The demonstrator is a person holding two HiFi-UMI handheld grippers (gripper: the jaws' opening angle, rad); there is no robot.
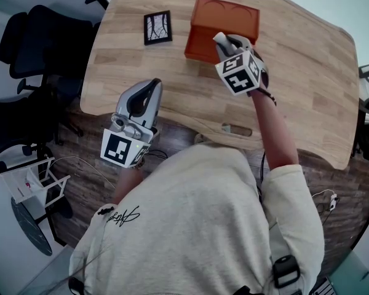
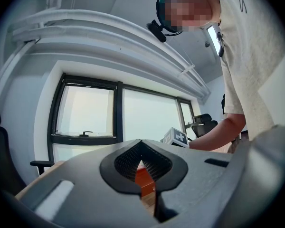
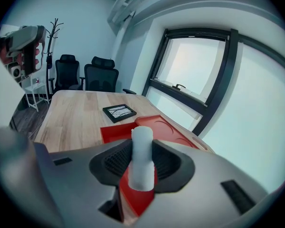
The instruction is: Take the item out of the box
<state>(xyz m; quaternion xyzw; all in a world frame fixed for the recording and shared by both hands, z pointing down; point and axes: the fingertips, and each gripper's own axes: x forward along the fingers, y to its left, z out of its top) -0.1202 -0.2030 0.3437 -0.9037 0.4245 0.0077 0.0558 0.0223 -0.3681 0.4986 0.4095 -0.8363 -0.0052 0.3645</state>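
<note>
White cylinder point(image 3: 142, 170) — clamped in right gripper point(image 3: 143, 148) | above orange box point(image 1: 224, 18) | left gripper point(image 2: 141, 145) closed, empty

A pale wooden tabletop point(image 1: 141, 85) fills the upper head view above dark plank floor point(image 1: 89, 195), with black office chairs point(image 1: 37, 42) at upper left. In the right gripper view, daylight floods a large black-framed window point(image 3: 199, 70) at right; a coat stand point(image 3: 51, 56) stands at upper left.

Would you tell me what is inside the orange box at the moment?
Only bare orange interior shows in the orange box. The right gripper, shut on a white cylinder over it, covers part, so anything there is hidden.
</note>
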